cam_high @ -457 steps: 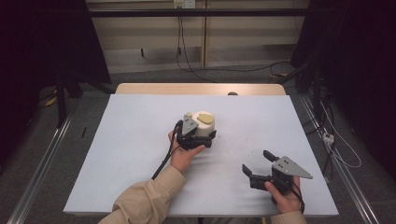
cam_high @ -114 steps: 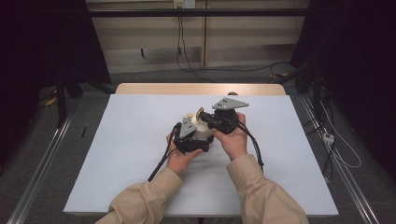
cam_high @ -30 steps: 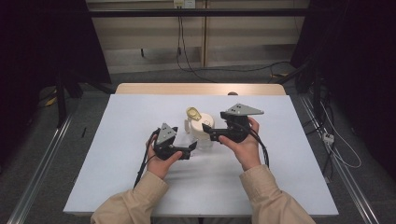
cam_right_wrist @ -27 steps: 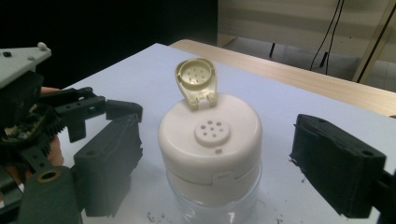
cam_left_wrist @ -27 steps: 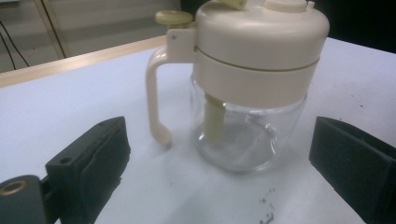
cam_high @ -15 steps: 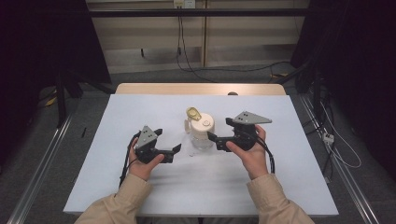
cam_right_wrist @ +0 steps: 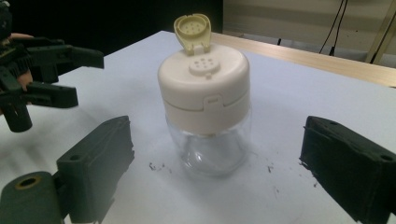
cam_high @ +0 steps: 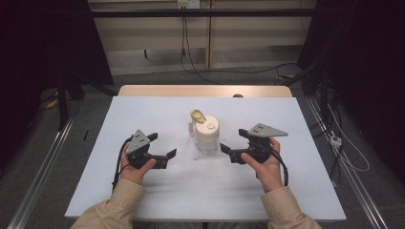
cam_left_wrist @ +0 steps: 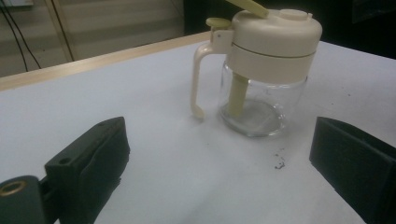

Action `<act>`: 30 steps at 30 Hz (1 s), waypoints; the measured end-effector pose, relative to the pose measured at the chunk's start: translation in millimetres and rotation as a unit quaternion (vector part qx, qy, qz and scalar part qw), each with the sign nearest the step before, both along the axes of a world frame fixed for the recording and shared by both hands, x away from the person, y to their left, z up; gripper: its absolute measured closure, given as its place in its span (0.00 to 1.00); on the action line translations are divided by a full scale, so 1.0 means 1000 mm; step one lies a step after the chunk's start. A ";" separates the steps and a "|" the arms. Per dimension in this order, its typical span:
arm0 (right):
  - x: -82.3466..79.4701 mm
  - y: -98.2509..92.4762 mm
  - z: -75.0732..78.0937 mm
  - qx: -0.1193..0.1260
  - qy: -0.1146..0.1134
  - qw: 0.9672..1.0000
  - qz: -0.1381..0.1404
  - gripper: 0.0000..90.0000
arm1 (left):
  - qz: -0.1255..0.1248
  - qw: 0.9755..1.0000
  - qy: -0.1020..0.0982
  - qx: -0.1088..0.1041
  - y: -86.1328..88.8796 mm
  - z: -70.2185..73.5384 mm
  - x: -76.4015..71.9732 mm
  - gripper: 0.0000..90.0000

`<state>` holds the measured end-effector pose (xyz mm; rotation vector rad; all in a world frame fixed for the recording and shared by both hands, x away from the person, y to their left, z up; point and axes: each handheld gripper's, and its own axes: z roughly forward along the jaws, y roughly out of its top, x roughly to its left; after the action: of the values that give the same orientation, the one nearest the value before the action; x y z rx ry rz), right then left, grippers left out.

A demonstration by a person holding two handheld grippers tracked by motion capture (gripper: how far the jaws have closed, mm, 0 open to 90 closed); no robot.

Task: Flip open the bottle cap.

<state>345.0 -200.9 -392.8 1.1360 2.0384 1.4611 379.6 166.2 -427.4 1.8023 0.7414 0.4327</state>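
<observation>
Though frontally unseen, jar (cam_left_wrist: 264,84) handle (cam_left_wrist: 198,81) (cream)

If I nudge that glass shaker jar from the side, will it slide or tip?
The shaker jar looks empty, so it is probably light and likely slides on the smooth table. Its cream lid is wider than the glass base, so a high push may tip it. The glass is probably slippery and breakable; the handle may turn it.

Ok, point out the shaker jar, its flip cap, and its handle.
shaker jar (cam_right_wrist: 205,149): right gripper view, on the clear glass body.
flip cap (cam_right_wrist: 191,29): right gripper view, on the raised yellow flap.
handle (cam_left_wrist: 196,79): left gripper view, on the cream loop.
</observation>
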 end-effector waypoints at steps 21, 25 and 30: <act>-0.029 -0.029 -0.030 -0.006 0.009 1.000 -0.003 0.08 | 0.004 1.000 0.006 -0.003 0.033 0.003 -0.012 0.05; -0.034 -0.033 -0.036 -0.009 0.009 1.000 -0.005 0.09 | 0.003 1.000 0.007 -0.004 0.036 0.001 -0.016 0.05; -0.040 -0.043 -0.039 -0.008 0.008 1.000 -0.013 0.09 | -0.006 1.000 0.011 0.004 0.038 -0.001 -0.020 0.05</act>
<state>304.7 -244.0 -432.2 1.1678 2.0356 1.4249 359.5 204.1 -428.9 1.8211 0.7443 0.4089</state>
